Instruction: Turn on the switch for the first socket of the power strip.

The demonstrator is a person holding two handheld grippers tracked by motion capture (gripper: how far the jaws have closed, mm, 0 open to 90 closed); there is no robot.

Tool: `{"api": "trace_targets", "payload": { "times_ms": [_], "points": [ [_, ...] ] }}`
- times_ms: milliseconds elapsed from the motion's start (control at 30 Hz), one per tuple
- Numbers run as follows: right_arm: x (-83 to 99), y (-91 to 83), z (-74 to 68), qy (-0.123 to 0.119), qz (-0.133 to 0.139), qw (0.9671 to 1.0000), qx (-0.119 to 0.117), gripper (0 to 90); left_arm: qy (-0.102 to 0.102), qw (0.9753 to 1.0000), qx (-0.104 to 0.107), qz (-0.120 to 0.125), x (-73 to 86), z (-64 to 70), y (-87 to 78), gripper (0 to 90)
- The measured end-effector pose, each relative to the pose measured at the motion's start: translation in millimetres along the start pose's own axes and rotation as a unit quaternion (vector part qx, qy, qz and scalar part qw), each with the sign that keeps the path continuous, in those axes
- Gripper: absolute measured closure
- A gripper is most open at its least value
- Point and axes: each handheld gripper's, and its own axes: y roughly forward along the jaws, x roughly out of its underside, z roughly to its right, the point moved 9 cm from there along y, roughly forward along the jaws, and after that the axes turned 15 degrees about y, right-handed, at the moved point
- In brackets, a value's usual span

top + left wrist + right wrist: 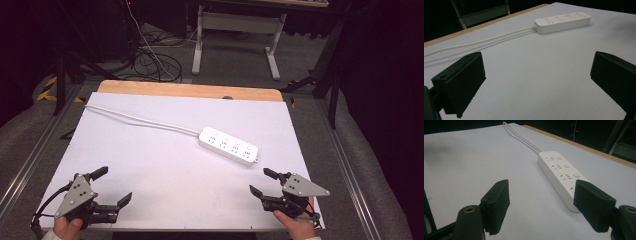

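Note:
A white power strip (229, 146) with several sockets lies on the white table top (165, 165), right of centre. Its white cable (140, 120) runs off to the table's far left corner. My left gripper (114, 186) rests open near the front left edge, jaws wide apart and holding nothing. My right gripper (263, 181) stands open near the front right edge, just in front of the strip's near end. In the left gripper view the power strip (563, 22) lies far ahead. In the right gripper view the power strip (562, 175) runs close past the right jaw.
A wooden strip (190, 91) borders the table's far edge. Beyond it on the floor stand a white desk frame (237, 37) and a tangle of dark cables (150, 62). Metal rails (30, 155) flank the table on both sides.

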Motion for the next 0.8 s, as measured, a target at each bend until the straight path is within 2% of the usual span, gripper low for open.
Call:
{"api": "trace_targets", "payload": {
  "times_ms": [267,300,467,500,633,800],
  "points": [
    [-1.3,1.5,-1.4,-0.008,-0.004,0.9999,0.007,31.6,0.003,1.0,-0.006,-0.002,0.3,-0.4,-0.4,0.2],
    [-2.2,2.6,-2.7,-0.013,-0.013,0.9998,0.005,36.2,0.003,1.0,-0.007,-0.003,0.3,-0.5,-0.5,0.2],
    [-6.3,3.7,-4.4,-0.017,-0.024,0.9996,0.002,36.7,0.003,1.0,-0.006,-0.004,0.4,-0.5,0.0,0.2],
    [-10.0,4.0,-2.8,-0.014,-0.028,0.9994,0.011,37.2,0.003,1.0,-0.006,-0.004,0.4,-0.4,0.1,0.2],
    [-16.6,5.3,-1.8,-0.008,-0.03,0.9994,0.01,39.4,0.003,1.0,-0.008,-0.005,0.5,-0.6,-0.1,0.2],
    [-31.9,7.0,-3.8,-0.015,-0.031,0.9994,0.004,42.4,0.003,1.0,-0.008,-0.005,0.6,-0.4,-0.2,0.2]
  ]
}}
